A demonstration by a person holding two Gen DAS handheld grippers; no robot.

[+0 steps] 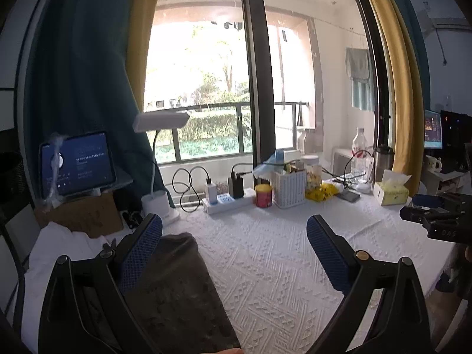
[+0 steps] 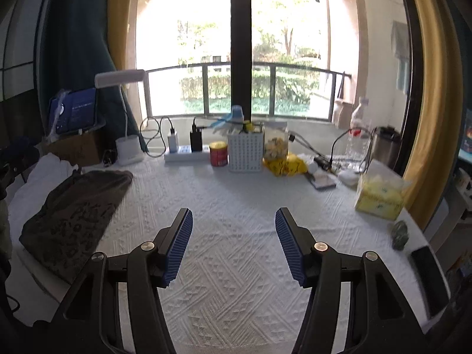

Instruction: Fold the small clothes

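A dark grey-brown folded garment (image 2: 73,218) lies at the left of the white textured tablecloth (image 2: 236,253), partly on white cloth (image 2: 44,174). In the left wrist view the garment (image 1: 174,292) lies just under and beside the left finger. My left gripper (image 1: 234,227) is open and empty, jaws wide apart above the table. My right gripper (image 2: 234,221) is open and empty over the middle of the tablecloth, well right of the garment. The right gripper's body shows at the right edge of the left wrist view (image 1: 436,215).
Along the back stand a desk lamp (image 2: 126,144), power strip (image 2: 185,153), red tin (image 2: 219,154), white basket (image 2: 245,152), jar (image 2: 275,146), yellow bag (image 2: 284,165), bottle (image 2: 358,129) and tissue box (image 2: 379,197). A tablet (image 2: 75,110) stands back left. A phone (image 2: 429,280) lies right.
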